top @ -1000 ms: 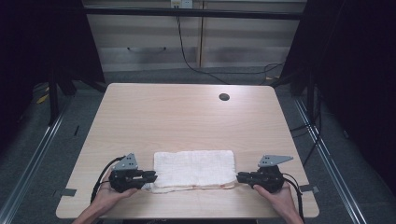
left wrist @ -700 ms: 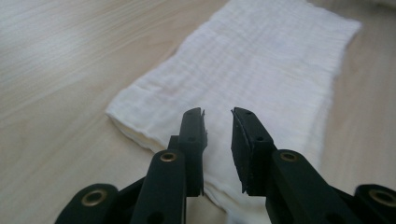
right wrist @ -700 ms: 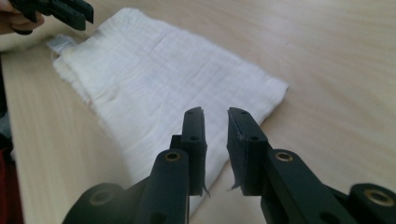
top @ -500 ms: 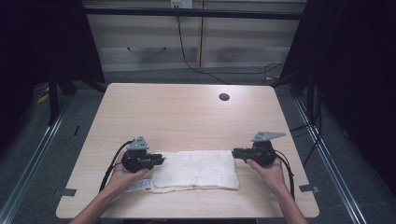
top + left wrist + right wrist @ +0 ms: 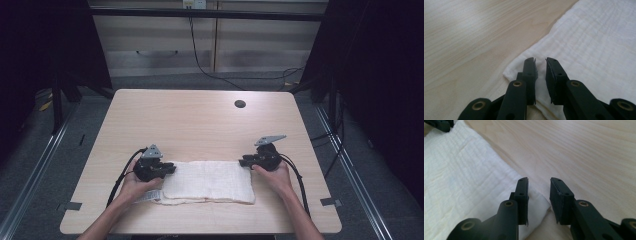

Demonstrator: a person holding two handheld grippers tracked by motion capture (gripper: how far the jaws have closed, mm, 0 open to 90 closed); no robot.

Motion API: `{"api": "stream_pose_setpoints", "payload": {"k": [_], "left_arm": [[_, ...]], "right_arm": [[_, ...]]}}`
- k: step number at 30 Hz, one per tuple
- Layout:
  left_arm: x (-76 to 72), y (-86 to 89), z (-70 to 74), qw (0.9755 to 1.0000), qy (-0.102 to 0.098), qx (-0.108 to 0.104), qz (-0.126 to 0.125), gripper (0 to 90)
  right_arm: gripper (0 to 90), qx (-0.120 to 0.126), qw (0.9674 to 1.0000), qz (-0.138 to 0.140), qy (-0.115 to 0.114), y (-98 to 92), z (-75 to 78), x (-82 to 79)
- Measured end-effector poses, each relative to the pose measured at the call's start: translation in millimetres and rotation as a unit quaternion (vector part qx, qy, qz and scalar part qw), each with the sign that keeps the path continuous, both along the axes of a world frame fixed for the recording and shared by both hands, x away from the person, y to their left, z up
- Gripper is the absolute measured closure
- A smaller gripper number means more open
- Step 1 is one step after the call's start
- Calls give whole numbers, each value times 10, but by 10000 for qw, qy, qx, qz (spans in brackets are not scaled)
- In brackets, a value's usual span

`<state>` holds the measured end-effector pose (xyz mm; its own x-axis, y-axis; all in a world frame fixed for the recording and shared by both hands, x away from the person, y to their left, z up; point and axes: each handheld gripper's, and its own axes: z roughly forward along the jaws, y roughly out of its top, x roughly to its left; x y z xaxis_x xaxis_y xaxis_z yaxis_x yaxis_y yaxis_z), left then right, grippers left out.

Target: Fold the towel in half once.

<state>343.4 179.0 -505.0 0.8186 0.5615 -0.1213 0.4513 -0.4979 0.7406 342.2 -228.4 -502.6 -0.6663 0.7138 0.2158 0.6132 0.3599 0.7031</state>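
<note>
The white crinkled cotton cloth (image 5: 207,182) lies folded into a strip on the pale wooden table (image 5: 200,120). The left gripper (image 5: 540,62) stands narrowly parted over one corner. The right gripper (image 5: 538,182), jaws just opening, has released the other; further folding likely remains.

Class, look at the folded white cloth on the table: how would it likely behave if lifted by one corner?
The white cloth would probably drape and unfold: it lies limp in soft, crinkled layers. It looks light for its size, thin at the corner. Its woven texture suggests it would not slip easily.

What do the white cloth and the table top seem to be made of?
The white cloth: probably soft woven cotton gauze, matte, with fine crinkled ribs. The table top: light wood or wood-look laminate, smooth with a slight sheen and straight grain lines.
</note>
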Motion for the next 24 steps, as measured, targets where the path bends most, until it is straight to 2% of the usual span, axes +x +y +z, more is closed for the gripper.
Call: {"api": "stream_pose_setpoints", "payload": {"k": [3,6,11,13,15,17,18,20,22,24], "left_arm": [[11,13,-6,10000,47,-56,47,779],[12,17,-10,9999,54,-83,76,779],[5,14,3,10000,17,21,33,774],[6,22,30,10000,15,10,79,734],[35,42,52,9999,-62,5,160,680],[103,76,72,9994,4,-129,313,669],[139,81,85,9994,-6,-69,334,655],[194,85,92,9991,-66,-106,403,641],[229,90,71,9989,4,-141,455,623],[253,88,44,9986,76,-50,515,588]], "right_arm": [[682,-189,9998,63,-52,12,-10,-30],[677,-230,9997,27,-51,0,-4,-48],[819,-232,9996,128,-61,-13,-13,-57],[862,-232,9996,103,-104,-9,-19,-50],[870,-231,9996,64,-129,-2,-20,-49],[873,-210,9997,43,-119,-9,-23,-42],[874,-183,9998,21,-90,-15,-25,-40],[875,-188,9998,27,-99,-18,-26,-37],[875,-190,9998,26,-96,-14,-24,-37],[875,-188,9998,32,-108,-16,-25,-36]]}}
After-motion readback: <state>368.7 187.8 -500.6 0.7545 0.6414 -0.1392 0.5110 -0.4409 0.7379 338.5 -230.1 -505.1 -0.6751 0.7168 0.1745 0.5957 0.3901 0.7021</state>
